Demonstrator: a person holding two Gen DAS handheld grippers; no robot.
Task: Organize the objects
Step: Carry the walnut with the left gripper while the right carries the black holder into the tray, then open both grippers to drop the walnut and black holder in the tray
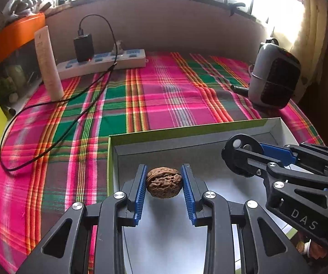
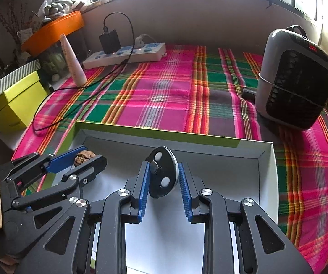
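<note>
My left gripper (image 1: 164,183) is shut on a brown walnut (image 1: 164,185) and holds it above the white inside of an open box (image 1: 141,146) with a green rim. The walnut (image 2: 85,156) and left gripper (image 2: 81,157) also show in the right wrist view. My right gripper (image 2: 164,175) is shut on a round black disc (image 2: 162,174) with white dots, held on edge over the same box (image 2: 266,182). In the left wrist view the right gripper (image 1: 243,153) holds the disc (image 1: 241,150) at the box's right side.
A plaid pink and green cloth (image 1: 164,91) covers the table. A white power strip (image 1: 102,62) with a black charger and trailing cable (image 1: 49,137) lies at the back. A white tube (image 1: 48,66) stands at left, a small heater (image 2: 294,77) at right, a yellow-green box (image 2: 15,105) at far left.
</note>
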